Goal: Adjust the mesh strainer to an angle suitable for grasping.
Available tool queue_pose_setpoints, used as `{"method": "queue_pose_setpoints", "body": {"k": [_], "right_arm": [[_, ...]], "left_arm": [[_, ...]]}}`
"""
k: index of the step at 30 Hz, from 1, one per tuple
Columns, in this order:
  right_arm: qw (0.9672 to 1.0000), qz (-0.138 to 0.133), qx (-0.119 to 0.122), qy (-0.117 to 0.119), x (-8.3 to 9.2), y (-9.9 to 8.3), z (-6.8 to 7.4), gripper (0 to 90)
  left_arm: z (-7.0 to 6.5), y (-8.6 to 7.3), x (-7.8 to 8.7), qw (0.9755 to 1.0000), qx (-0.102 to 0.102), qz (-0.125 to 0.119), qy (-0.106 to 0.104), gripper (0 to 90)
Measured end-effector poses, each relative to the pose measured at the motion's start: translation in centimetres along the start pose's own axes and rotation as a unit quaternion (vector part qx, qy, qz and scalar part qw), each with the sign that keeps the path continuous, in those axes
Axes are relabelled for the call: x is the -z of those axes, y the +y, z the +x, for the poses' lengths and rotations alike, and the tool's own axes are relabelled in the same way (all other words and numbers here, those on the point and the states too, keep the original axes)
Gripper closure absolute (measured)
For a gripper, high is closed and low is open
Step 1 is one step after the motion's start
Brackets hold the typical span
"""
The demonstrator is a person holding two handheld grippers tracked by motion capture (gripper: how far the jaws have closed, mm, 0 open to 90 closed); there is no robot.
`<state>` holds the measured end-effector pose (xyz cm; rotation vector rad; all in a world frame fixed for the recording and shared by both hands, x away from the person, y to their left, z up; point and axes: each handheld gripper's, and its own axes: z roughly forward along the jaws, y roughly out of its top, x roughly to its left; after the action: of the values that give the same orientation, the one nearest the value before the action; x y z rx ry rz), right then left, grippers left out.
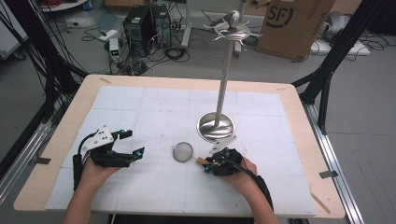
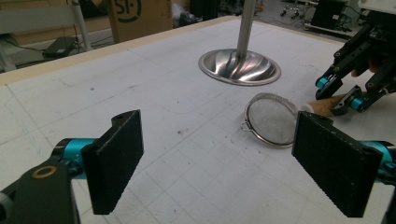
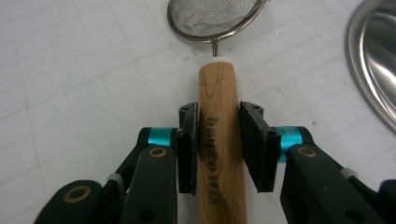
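A small metal mesh strainer [image 1: 182, 152] with a round wooden handle [image 1: 200, 161] lies flat on the white mat, just in front of the stand's base. My right gripper [image 1: 208, 164] is shut on that handle; in the right gripper view both pads [image 3: 187, 140] press its sides partway along the wooden handle [image 3: 217, 88], with the mesh bowl [image 3: 210, 16] beyond. My left gripper [image 1: 134, 143] hovers to the left of the strainer, open, nothing between its jaws. In the left gripper view the strainer [image 2: 273, 119] lies ahead and the right gripper [image 2: 343, 95] holds its handle [image 2: 324, 105].
A tall steel stand rises from a dished round base [image 1: 215, 127] at mid-table, its pole [image 1: 225, 70] ending in a ring of hooks [image 1: 232, 29]. The base [image 3: 373, 56] lies close to the right of the strainer. A cardboard box [image 1: 292, 23] and computers sit on the floor beyond.
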<state>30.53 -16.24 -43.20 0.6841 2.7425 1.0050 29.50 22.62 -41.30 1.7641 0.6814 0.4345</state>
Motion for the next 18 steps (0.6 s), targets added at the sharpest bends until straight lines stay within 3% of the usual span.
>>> {"method": "queue_pose_setpoints", "body": {"k": [5, 11, 18], "right_arm": [[0.9999, 0.000, 0.012, 0.007, -0.8, 1.0, 0.2, 68.4], [0.9986, 0.002, 0.047, 0.025, -2.7, 3.5, 1.2, 68.6], [0.9968, 0.001, 0.067, 0.044, -4.6, 5.6, 2.3, 68.6]], "left_arm": [[0.1, 0.0, 0.1, 1.0000, 0.000, -0.002, 0.000, 17.2], [0.1, 0.1, 0.2, 1.0000, 0.001, -0.005, -0.001, 17.2], [0.2, 0.2, 0.4, 1.0000, 0.001, -0.009, -0.001, 17.2]]}}
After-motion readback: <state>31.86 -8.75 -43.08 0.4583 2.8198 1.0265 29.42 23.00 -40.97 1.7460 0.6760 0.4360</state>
